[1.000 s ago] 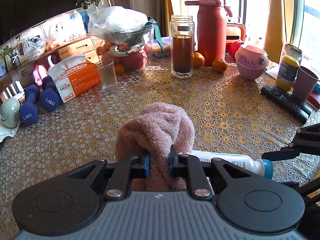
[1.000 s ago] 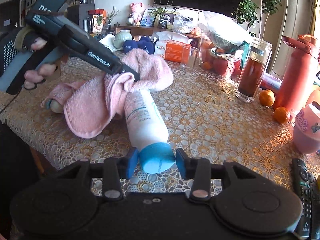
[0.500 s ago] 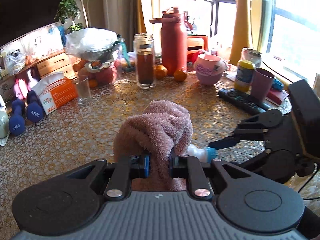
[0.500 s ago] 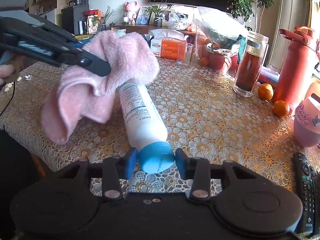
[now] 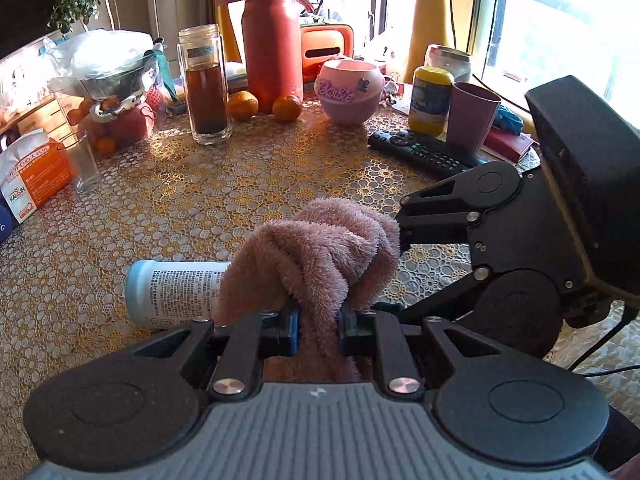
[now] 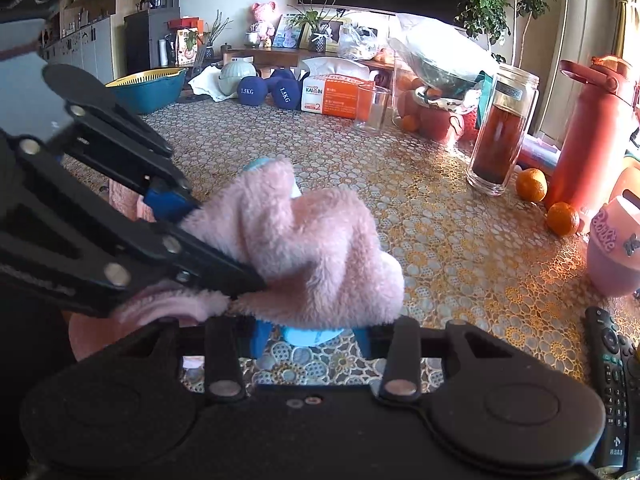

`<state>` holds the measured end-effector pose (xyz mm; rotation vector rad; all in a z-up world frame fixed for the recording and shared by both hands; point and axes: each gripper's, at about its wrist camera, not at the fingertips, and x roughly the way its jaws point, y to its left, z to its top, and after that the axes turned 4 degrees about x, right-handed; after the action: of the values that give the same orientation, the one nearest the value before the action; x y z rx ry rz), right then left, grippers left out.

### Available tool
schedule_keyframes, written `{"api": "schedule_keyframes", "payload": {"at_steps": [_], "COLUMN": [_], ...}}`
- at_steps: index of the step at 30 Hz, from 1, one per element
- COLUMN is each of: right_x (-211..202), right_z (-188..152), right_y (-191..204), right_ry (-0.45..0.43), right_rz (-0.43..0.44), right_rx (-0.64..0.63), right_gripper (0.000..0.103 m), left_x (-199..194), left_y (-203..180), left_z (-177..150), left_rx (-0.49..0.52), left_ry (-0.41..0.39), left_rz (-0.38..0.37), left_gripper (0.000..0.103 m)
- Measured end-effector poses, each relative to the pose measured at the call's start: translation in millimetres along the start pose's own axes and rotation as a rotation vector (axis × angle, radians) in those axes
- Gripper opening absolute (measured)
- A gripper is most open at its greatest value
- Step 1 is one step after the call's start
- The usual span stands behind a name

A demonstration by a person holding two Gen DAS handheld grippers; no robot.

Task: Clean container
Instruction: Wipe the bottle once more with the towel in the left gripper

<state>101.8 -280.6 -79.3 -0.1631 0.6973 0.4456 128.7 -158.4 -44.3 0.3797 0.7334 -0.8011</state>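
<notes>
A white bottle (image 5: 176, 294) with a light-blue cap (image 6: 310, 336) lies held level over the table's near edge. My right gripper (image 6: 310, 336) is shut on that cap. A fluffy pink cloth (image 5: 316, 252) is draped over most of the bottle, hiding its middle and cap end in the left wrist view. My left gripper (image 5: 318, 326) is shut on the cloth (image 6: 312, 256), pressing it onto the bottle from the side. In the right wrist view only the cap and a sliver of the bottle's far end (image 6: 256, 165) show past the cloth.
Behind stand a tall glass jar of dark liquid (image 5: 206, 88), a red flask (image 5: 272, 36), two oranges (image 5: 286, 108), a pink bowl (image 5: 350, 90), a remote (image 5: 420, 152), a purple cup (image 5: 472, 114), an empty glass (image 5: 82, 164) and an orange box (image 5: 36, 178). Gold lace tablecloth (image 5: 220, 200) covers the table.
The left gripper has swung the cloth along the bottle toward the cap end, so the cloth now covers most of it. The right gripper has kept its hold on the cap.
</notes>
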Motion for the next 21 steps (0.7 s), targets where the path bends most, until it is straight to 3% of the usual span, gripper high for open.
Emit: {"api": "schedule_keyframes", "payload": {"at_steps": [4, 21], "right_x": [0, 6], "right_z": [0, -1], "right_y": [0, -3], "right_ry": [0.003, 0.015], "right_rz": [0.000, -0.006], "right_rx": [-0.002, 0.002], "right_gripper": [0.040, 0.040], "left_x": [5, 12], "left_y": [11, 59], "left_z": [-2, -10], "left_rx": [-0.022, -0.132], "left_ry": [0.003, 0.021], "left_rz": [-0.012, 0.125], "left_gripper": [0.017, 0.017]}}
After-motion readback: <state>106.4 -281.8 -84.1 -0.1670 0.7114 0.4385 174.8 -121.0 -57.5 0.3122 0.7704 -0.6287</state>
